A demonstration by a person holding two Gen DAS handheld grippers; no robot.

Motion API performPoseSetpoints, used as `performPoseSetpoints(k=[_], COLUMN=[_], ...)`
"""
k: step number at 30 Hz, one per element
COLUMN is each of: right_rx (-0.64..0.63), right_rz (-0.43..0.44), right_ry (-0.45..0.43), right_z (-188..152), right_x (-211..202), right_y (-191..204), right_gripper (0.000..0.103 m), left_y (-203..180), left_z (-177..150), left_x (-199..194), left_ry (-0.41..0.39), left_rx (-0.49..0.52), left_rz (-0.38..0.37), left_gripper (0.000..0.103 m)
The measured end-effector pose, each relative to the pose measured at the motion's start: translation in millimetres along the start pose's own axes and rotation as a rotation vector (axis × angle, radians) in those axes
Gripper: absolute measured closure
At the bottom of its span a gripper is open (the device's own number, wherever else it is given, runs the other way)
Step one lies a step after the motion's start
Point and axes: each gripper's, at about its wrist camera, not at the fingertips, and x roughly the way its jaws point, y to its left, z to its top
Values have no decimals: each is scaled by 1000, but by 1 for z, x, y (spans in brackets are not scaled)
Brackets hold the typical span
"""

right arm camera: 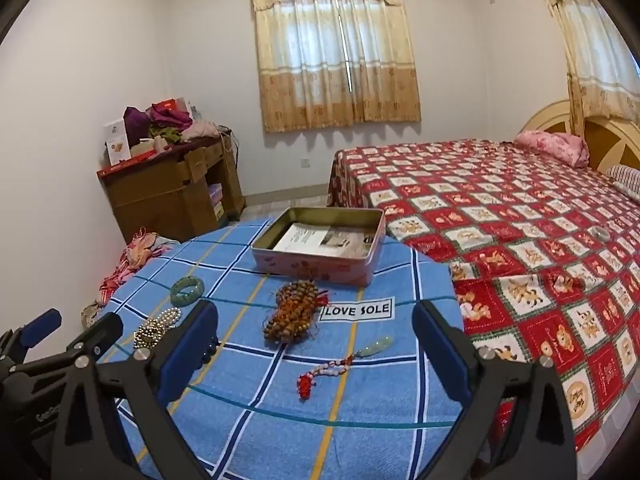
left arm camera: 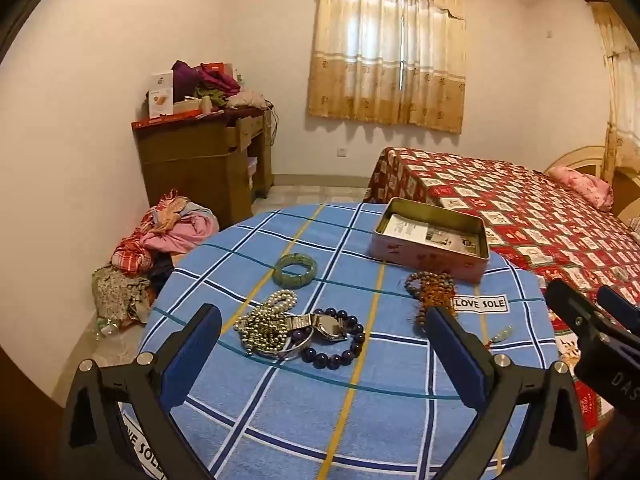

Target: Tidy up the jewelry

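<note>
A round table under a blue checked cloth (left arm camera: 280,420) holds loose jewelry. In the left wrist view a green bangle (left arm camera: 295,269), a pearl and gold bead pile (left arm camera: 267,322), a metal watch (left arm camera: 326,326), a dark bead bracelet (left arm camera: 344,354) and brown prayer beads (left arm camera: 432,290) lie in front of my open, empty left gripper (left arm camera: 320,344). An open pink tin (left arm camera: 430,240) stands at the far edge. In the right wrist view my open, empty right gripper (right arm camera: 316,340) hovers over the brown beads (right arm camera: 294,314) and a jade pendant on a red-white cord (right arm camera: 340,366), with the tin (right arm camera: 320,244) behind.
A bed with a red patterned cover (right arm camera: 520,220) stands right of the table. A wooden desk piled with clothes and boxes (left arm camera: 208,160) stands at the far left wall. A heap of clothes (left arm camera: 160,240) lies on the floor beside the table.
</note>
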Motion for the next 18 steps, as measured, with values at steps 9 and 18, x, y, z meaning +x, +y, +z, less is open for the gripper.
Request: performPoseSetpoints(k=[9, 18], right_rx=[10, 15], right_rz=[-4, -5], right_ry=[4, -8], right_z=[0, 2], right_x=[-2, -4], right_y=[-2, -3], right_gripper=[3, 3], left_y=[-3, -5], left_z=[-2, -2], left_x=[2, 3], left_ry=[16, 22], left_rx=[16, 25], left_rz=[32, 46], left_gripper=[1, 1])
